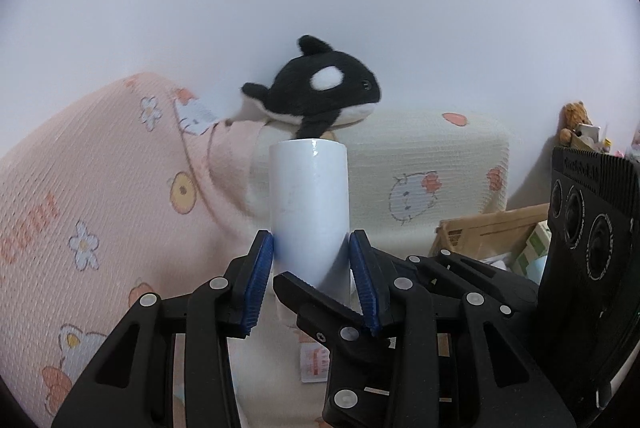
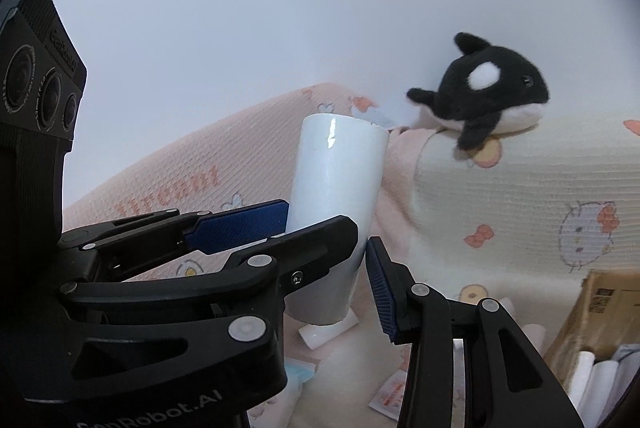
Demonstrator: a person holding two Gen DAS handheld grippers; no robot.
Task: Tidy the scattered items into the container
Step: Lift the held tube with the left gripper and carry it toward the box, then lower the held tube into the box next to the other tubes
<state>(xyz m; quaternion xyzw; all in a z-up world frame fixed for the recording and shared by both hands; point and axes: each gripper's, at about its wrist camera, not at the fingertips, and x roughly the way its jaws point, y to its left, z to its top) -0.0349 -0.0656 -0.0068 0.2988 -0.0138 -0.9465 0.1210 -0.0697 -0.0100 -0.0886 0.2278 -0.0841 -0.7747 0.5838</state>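
A white cylindrical roll (image 1: 308,203) stands upright between the blue pads of my left gripper (image 1: 312,260), which is shut on its lower part. In the right wrist view the same roll (image 2: 336,195) shows with the left gripper's fingers (image 2: 244,228) clamped on it. My right gripper's right finger (image 2: 382,292) is beside the roll; its other finger is hidden, so its state is unclear. A cardboard box (image 2: 600,312) at the right holds white rolls. Small packets (image 2: 390,394) lie on the bed.
A plush orca (image 1: 316,87) sits on a cream pillow (image 1: 420,163) against the white wall. A pink patterned pillow (image 1: 92,187) lies at the left. The cardboard box also shows in the left wrist view (image 1: 488,232). A small teddy bear (image 1: 574,117) sits far right.
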